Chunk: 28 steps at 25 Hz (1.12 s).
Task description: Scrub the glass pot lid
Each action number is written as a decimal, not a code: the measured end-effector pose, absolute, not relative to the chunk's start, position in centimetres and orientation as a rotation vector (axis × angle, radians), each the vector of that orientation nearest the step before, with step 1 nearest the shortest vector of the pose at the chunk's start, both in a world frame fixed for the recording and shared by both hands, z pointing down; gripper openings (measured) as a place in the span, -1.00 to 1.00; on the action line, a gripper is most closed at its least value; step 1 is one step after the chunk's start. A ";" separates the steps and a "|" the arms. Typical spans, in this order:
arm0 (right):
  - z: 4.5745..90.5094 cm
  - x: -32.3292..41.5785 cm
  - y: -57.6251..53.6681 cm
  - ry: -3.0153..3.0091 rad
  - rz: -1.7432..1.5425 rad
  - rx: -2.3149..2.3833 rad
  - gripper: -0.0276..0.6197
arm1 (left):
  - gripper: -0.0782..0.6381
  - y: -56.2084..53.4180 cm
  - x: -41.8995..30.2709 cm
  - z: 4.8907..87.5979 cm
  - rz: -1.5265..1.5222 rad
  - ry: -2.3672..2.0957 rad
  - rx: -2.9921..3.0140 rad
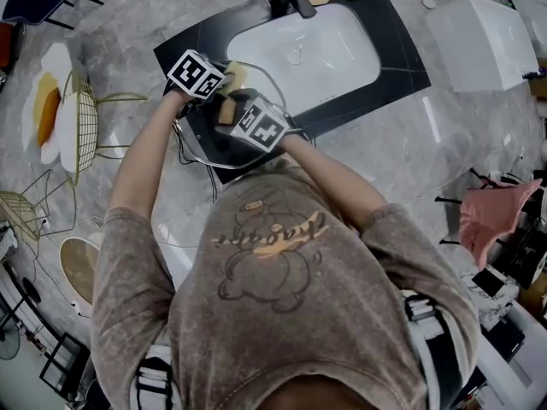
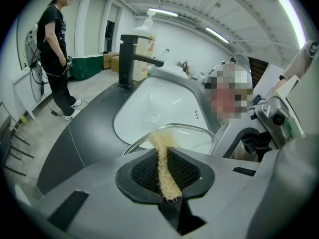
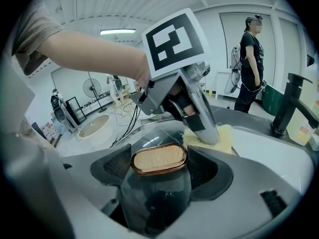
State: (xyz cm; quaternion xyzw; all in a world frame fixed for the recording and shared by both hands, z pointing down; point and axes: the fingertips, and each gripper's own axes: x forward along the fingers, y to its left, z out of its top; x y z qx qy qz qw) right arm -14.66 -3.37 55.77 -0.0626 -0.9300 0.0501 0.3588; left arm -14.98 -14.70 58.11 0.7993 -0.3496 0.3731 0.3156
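Beside the sink [image 1: 342,62], right gripper [image 3: 159,167] clamps the lid knob [image 3: 158,158], left gripper [image 2: 168,177] a sponge [image 2: 159,140]. Hard scrubbing could slip either.

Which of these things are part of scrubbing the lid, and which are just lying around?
In the job: glass lid, its knob clamped in the right gripper; yellow scrub pad pinched in the left gripper.
Lying about: faucet, soap bottle, pink cloth, wire chair.
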 end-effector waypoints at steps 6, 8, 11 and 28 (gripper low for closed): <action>55.9 -14.7 -3.4 -2.390 0.150 -0.169 0.18 | -0.61 -13.3 -16.7 58.0 0.944 -0.989 2.073; 55.9 -14.7 -3.4 -2.385 0.154 -0.173 0.18 | -0.62 -12.6 -17.3 58.0 0.936 -1.009 2.061; 56.1 -14.6 -3.4 -2.373 0.161 -0.182 0.18 | -0.62 -11.5 -18.1 58.0 0.926 -1.033 2.039; 56.6 -14.6 -3.4 -2.340 0.182 -0.224 0.19 | -0.62 -4.0 -17.1 57.7 1.062 -1.003 2.115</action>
